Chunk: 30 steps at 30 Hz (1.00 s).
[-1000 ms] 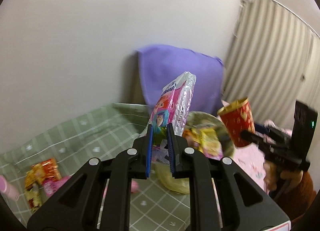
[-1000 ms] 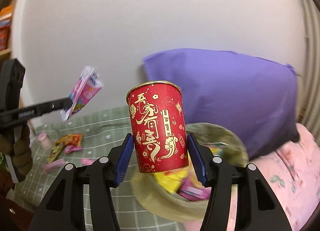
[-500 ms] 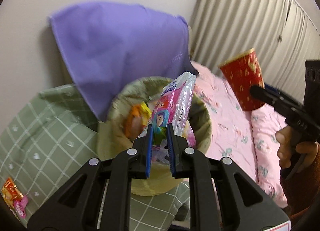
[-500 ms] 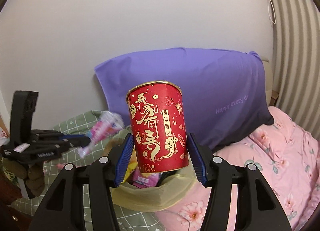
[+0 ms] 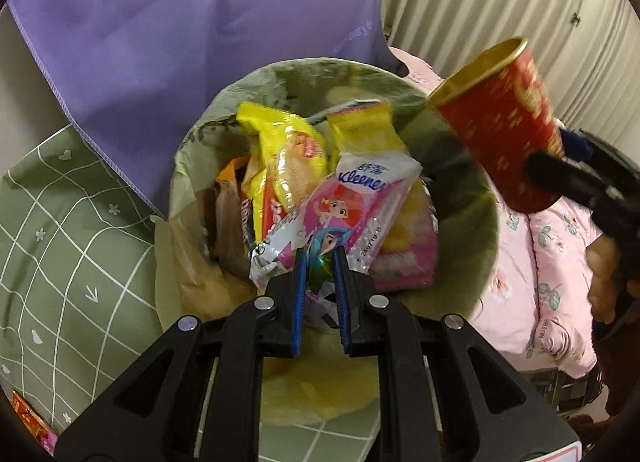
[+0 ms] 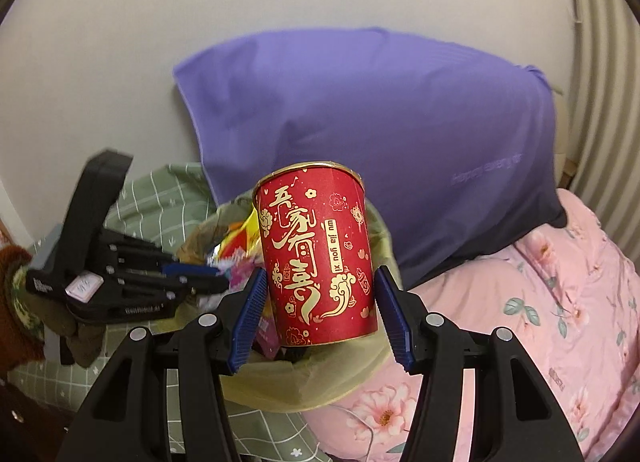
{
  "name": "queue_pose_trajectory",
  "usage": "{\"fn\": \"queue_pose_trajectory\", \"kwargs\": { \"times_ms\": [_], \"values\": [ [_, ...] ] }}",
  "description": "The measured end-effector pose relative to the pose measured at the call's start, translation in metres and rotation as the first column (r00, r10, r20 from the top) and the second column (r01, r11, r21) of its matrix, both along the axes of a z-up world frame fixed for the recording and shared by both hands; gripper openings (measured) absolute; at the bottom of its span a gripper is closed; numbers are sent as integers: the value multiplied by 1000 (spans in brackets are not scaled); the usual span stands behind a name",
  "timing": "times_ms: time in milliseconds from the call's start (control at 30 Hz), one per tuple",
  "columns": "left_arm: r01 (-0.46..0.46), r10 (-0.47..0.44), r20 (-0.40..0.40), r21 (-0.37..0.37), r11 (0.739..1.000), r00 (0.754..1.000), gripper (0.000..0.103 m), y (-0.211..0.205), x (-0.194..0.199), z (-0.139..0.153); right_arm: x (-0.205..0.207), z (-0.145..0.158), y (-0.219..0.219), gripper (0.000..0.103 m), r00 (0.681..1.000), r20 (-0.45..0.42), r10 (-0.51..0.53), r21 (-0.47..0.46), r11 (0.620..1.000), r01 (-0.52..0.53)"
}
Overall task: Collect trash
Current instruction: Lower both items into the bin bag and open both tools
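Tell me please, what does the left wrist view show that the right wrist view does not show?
Only the left wrist view looks down into the bin: yellow snack bags inside, and the pink tissue pack clamped by the left gripper. It also shows the red cup's open mouth.

Only the right wrist view shows the cup's gold lettering, the right gripper holding the cup from both sides, and the bare wall.

Both show the cup, bin, purple pillow, pink floral bedding and green checked sheet.

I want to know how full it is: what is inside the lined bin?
The bin holds yellow snack wrappers, an orange packet and a pink wrapper. The held tissue pack covers whatever lies deeper; the bottom cannot be seen.
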State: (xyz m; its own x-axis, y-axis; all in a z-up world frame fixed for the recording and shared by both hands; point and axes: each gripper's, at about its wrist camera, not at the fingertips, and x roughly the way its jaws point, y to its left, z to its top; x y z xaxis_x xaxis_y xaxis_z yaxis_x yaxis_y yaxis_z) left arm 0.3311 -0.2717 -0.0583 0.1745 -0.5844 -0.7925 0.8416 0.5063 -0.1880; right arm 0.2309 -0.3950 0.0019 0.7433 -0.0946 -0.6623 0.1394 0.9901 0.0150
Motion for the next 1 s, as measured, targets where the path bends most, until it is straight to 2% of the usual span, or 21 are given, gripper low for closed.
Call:
{"fn": "queue_pose_trajectory", "kwargs": {
  "times_ms": [200, 433, 767, 1000],
  "values": [
    [-40, 38, -38, -29, 999, 999, 13, 5, 19, -5, 49, -30, 7, 52, 994, -80, 71, -34, 997, -74],
    [-56, 50, -85, -67, 996, 995, 13, 20, 26, -4, 82, -50, 14, 52, 983, -162, 90, -82, 991, -104],
    [-47, 31, -147, -107, 993, 989, 13, 29, 37, -5, 67, -61, 23, 52, 975, -208, 75, -102, 990, -98],
    [-28, 7, -172, -121, 992, 985, 13, 22, 31, -8, 48, -53, 18, 52, 990, -142, 15, -51, 998, -23]
  ]
}}
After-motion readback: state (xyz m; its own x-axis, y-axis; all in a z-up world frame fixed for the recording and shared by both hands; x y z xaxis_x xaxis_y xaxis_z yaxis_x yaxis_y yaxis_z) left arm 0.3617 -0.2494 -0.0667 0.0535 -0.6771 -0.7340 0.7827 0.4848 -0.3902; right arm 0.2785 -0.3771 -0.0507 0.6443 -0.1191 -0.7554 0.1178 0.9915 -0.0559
